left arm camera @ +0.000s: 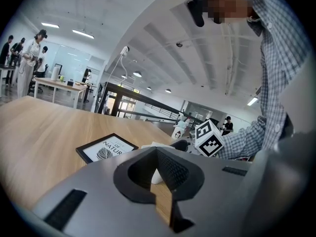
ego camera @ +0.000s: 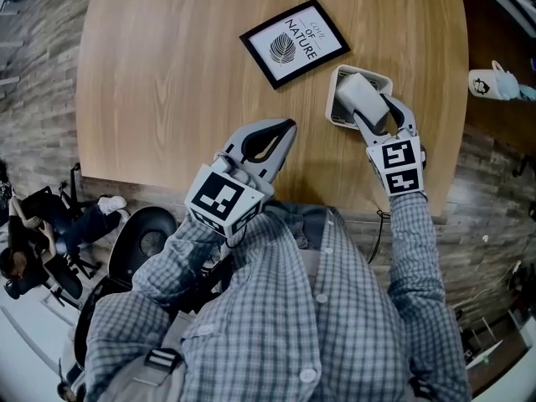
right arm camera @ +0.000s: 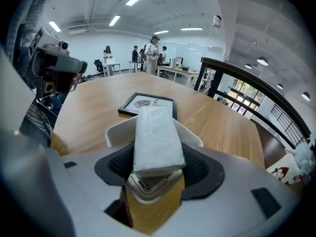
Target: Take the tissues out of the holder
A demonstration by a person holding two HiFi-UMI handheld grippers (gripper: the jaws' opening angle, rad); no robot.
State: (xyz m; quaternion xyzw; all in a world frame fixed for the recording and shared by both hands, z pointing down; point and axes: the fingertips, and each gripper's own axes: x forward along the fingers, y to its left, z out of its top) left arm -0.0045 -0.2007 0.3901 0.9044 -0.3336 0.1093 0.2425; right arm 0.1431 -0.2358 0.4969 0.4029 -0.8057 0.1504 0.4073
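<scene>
Right gripper (ego camera: 369,109) is clamped on the tissue pack (ego camera: 360,97), its dark pads pressing the pack's two long sides at the near end, as the right gripper view shows (right arm camera: 157,163). Left gripper (ego camera: 287,132) has its jaws together with nothing between them; it hangs over the table (ego camera: 159,74) near the person's edge, well apart from the holder (ego camera: 334,80).

Standing on the wood at the person's right, the holder is white with rounded corners and an open top. The pack lies tilted over that opening, one end raised toward the gripper. Whether its lower end touches the inside I cannot tell.

Pale grey-white and oblong, the pack (right arm camera: 155,135) has a smooth, slightly creased wrapper. Past it the holder's rim (right arm camera: 117,130) curves round on both sides.

Just beyond the holder lies a black-framed print of a leaf (ego camera: 295,42), flat on the table and apart from it. Nothing stands between the grippers. Off the table's right edge sits a small white figure (ego camera: 488,84), and a black chair (ego camera: 144,239) stands by the person's left side.
</scene>
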